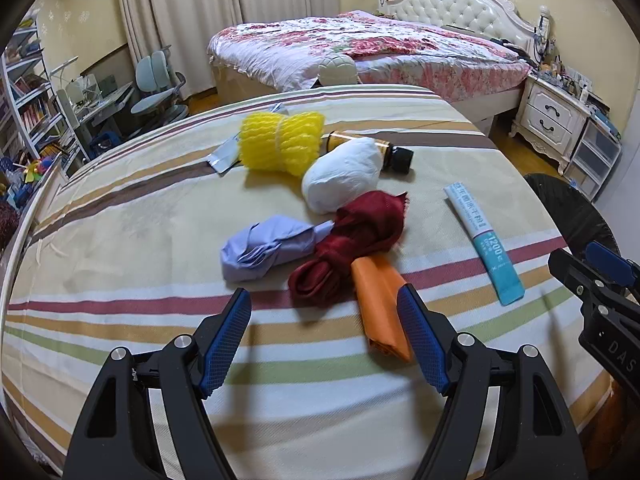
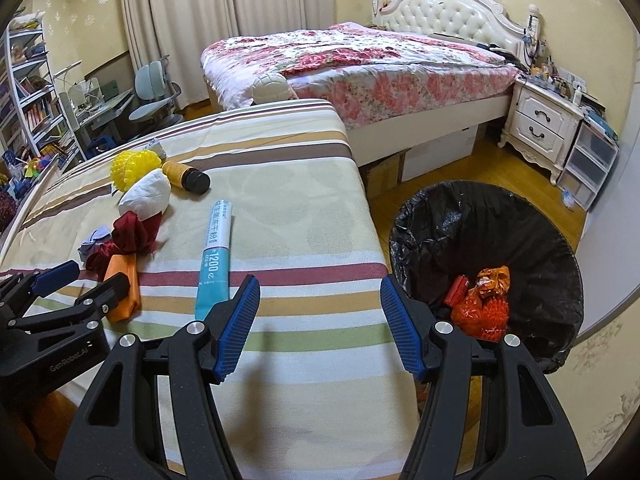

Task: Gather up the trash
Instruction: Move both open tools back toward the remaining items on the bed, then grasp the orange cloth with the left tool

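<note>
Trash lies on a striped cloth surface (image 1: 120,216): a yellow foam net (image 1: 282,142), a white wad (image 1: 344,178), an amber bottle with a black cap (image 1: 396,156), a dark red cloth (image 1: 352,248), a lilac wad (image 1: 268,248), an orange packet (image 1: 382,308) and a white-teal tube (image 1: 486,244). My left gripper (image 1: 324,340) is open and empty, just short of the orange packet. My right gripper (image 2: 320,320) is open and empty over the surface's right edge, beside the black-lined bin (image 2: 528,248), which holds red and orange trash (image 2: 482,300). The tube (image 2: 214,256) lies just ahead of its left finger.
A bed with a floral quilt (image 2: 360,60) stands behind. A white nightstand (image 2: 540,128) and plastic drawers (image 2: 588,164) are at the right. A desk, a chair (image 1: 156,92) and bookshelves (image 1: 28,92) are at the left. The wooden floor (image 2: 472,164) shows around the bin.
</note>
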Demonstrator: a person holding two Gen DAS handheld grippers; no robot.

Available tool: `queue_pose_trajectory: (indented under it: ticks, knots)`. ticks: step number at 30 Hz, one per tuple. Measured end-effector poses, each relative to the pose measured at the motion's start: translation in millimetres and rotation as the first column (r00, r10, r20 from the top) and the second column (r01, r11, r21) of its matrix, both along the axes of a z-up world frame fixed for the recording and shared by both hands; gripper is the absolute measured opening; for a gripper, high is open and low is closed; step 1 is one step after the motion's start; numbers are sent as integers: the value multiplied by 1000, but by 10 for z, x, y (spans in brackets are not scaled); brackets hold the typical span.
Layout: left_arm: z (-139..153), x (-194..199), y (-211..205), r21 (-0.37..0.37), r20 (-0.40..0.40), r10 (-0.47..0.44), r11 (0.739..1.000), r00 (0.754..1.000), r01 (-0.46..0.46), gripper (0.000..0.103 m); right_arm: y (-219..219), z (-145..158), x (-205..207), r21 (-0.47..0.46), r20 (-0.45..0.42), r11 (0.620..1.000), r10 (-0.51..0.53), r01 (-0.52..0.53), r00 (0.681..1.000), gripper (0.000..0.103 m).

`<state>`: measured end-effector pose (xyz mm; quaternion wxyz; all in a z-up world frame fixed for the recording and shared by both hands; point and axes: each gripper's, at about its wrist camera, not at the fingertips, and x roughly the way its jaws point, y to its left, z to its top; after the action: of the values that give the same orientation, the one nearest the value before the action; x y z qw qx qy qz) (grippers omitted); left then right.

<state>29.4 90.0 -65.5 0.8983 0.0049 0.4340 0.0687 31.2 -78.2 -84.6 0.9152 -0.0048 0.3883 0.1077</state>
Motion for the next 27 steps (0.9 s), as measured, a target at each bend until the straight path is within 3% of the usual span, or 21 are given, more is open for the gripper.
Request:
queue_pose_trajectory:
  ticks: [8,18,25,27]
  knots:
    - [14,-134,126,-14,1,8,1000,1000,-8,73,115,6,-34,-12,-1,1000,17,-17,1000,61]
    - [3,-20,-17,-25,-2,-32,999,999,32,73,165,33,-53,-14,4,1000,20,-20,1000,61]
    - [-32,-115,38,-44,-4,-72,996,997,72,34,176,54,-54,-11,5,1000,22,-22,1000,61]
    - [-27,-169,60,-54,4,-83,995,997,83,33,205,65,-59,-11,6,1000,29,-29,1000,61]
